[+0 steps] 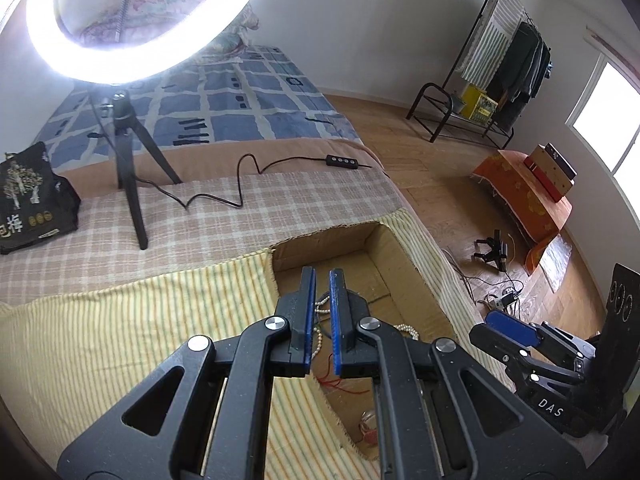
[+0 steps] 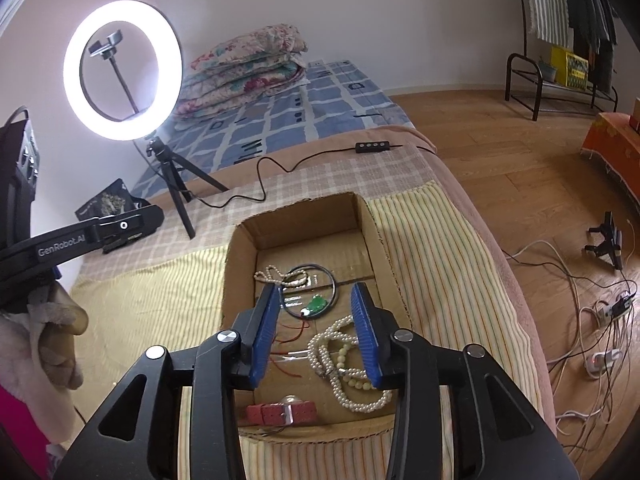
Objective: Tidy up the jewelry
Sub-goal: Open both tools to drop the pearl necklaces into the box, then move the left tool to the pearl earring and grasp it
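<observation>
A bedroom with a wood floor; a bed [image 2: 360,168] in layered checked and yellow-striped covers fills both views, with a lit ring light [image 2: 122,66] on a small tripod at ten o'clock in the right wrist view and a clothes rack [image 1: 504,60] at two o'clock in the left wrist view. Sunk into the striped cover at the middle of the right wrist view is an open cardboard box [image 2: 296,224], and the jewelry lies on its floor: a heap of pearl necklaces [image 2: 344,364] toward five o'clock, another pearl strand [image 2: 276,276] at the centre, a dark bangle [image 2: 310,290] ringing a small green pendant [image 2: 318,302] on red cord, and a red strap [image 2: 280,414], possibly a watch band, at six o'clock.

The right gripper [image 2: 316,328] hangs over the box with its blue pads spread and nothing between them; the pearl heap lies just below its right pad. The left gripper [image 1: 322,316] has its pads pressed nearly together, empty, above the box's left part.

The sorting appears barely begun, with every piece loose in one compartment. The next move likely calls for lowering the spread right gripper onto the pearl heap and closing on one strand without snagging the tangle.
</observation>
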Available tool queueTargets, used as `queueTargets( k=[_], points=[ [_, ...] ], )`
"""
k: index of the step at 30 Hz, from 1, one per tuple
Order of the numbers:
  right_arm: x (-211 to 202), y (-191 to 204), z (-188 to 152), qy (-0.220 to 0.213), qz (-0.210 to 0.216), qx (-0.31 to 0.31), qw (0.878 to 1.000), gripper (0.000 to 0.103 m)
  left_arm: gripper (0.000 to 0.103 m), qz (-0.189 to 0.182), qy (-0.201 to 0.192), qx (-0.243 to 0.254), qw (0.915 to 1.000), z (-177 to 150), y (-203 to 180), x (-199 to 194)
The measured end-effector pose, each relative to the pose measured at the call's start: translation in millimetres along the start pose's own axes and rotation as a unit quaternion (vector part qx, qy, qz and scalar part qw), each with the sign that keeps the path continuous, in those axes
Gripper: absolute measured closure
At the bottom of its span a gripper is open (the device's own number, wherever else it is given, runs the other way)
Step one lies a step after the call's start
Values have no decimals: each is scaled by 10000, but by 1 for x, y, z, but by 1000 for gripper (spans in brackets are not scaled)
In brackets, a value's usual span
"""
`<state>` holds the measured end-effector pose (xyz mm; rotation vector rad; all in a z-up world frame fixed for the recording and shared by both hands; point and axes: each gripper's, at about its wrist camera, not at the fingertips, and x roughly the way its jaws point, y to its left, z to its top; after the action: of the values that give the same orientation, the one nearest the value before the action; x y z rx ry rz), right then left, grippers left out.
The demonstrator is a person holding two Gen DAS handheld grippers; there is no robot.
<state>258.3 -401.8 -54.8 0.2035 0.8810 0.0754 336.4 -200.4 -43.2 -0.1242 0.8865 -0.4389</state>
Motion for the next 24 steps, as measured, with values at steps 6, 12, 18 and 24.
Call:
queueTargets(
  k=[6, 12, 18, 24],
  points=[
    [-16, 14, -2, -74, -55, -123, 9999, 57, 99, 58, -162, 25, 9998, -7, 9, -36],
    [-30, 35, -7, -200, -91, -267, 9994, 44, 98, 238, -300, 205, 9991, -22, 24, -77],
    [-37, 61, -17, -267, 101, -383, 9989, 34, 59, 473, -334, 281, 9979, -46, 54, -113],
    [-30, 96, -39, -34, 460, -843, 9954, 31, 59, 795, -235, 218, 9963, -79, 100, -142]
  ],
)
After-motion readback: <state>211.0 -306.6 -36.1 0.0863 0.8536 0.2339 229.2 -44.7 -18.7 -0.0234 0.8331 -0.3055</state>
